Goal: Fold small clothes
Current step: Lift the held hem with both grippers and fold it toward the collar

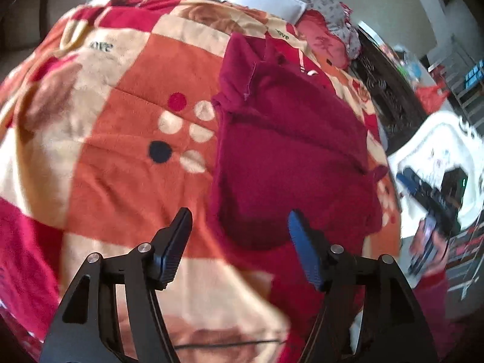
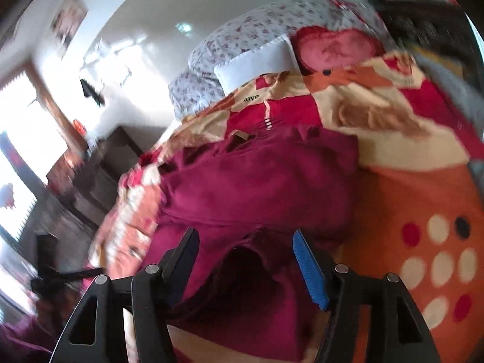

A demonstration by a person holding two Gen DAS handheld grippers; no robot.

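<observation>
Open right claw over maroon garment

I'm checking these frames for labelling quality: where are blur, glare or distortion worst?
Left wrist view: the garment and blanket are soft, smeared worst at the right edge; fisheye bends the bed. Right wrist view: the window is blown out, the left side streaked by motion blur, and the claw is the sharpest part.
</observation>
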